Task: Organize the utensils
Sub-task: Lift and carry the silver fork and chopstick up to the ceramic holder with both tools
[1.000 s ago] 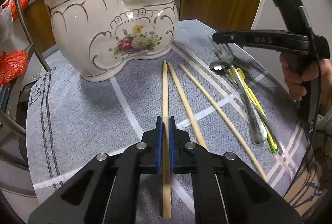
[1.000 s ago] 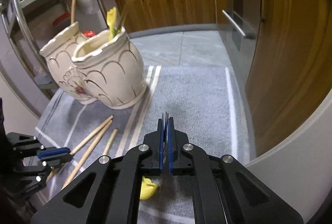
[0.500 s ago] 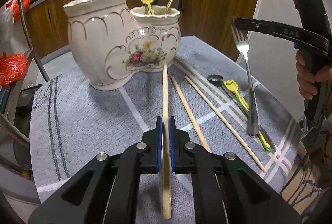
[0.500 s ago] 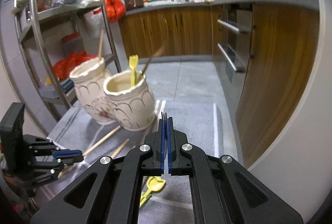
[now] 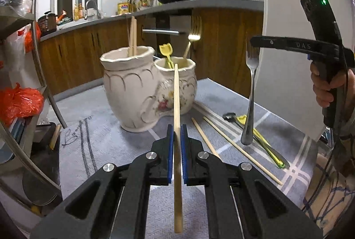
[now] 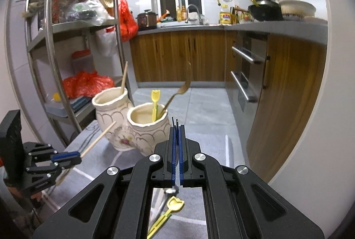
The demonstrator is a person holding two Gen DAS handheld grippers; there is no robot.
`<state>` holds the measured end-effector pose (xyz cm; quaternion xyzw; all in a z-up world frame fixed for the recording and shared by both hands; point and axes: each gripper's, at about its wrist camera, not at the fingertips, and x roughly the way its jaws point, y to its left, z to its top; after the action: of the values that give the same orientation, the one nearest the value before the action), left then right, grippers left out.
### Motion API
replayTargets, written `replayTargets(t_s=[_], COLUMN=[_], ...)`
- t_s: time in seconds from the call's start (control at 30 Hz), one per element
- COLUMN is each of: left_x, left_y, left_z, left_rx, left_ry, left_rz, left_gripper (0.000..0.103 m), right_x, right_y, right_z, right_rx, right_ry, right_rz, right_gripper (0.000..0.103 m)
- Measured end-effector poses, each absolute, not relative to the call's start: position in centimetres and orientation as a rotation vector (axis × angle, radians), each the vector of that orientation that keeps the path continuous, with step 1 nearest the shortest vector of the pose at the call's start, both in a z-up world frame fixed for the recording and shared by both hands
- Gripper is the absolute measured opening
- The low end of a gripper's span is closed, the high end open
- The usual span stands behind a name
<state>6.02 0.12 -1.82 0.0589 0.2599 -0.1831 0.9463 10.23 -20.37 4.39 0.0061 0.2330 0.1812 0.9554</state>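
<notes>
Your left gripper [image 5: 176, 134] points forward and a little downward, its jaws closed tight on a chopstick [image 5: 176, 106] that runs straight out between the blue pads. Your right gripper [image 6: 176, 134] tilts down much the same, jaws pressed together on a fork [image 5: 250, 92] that hangs tines up. Your right hand [image 5: 326, 88] wraps around the black handle, fingers curled.

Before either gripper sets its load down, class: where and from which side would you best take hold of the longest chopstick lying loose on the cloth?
Probably at mid-shaft of the longest chopstick, from above, jaws across its width. It lies flat and thin on the cloth, so there is no room beneath. Its middle has bare cloth on both sides, while its far end nears the ceramic holder.
</notes>
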Motion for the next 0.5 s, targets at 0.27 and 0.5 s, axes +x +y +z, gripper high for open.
replayTargets(t_s=[0.27, 0.5], left_x=[5.7, 7.7], left_y=[1.4, 3.1], left_z=[0.7, 4.5], left_rx=[0.072, -0.026], left_ry=[0.422, 0.322], left_rz=[-0.362, -0.353], left_gripper=[0.006, 0.006], right_x=[10.5, 11.6], right_y=[-20.1, -19.4], right_z=[5.7, 8.3], right_rx=[0.016, 0.017], right_ry=[0.443, 0.381], right_rz=[0.367, 0.350], right_gripper=[0.003, 0.003])
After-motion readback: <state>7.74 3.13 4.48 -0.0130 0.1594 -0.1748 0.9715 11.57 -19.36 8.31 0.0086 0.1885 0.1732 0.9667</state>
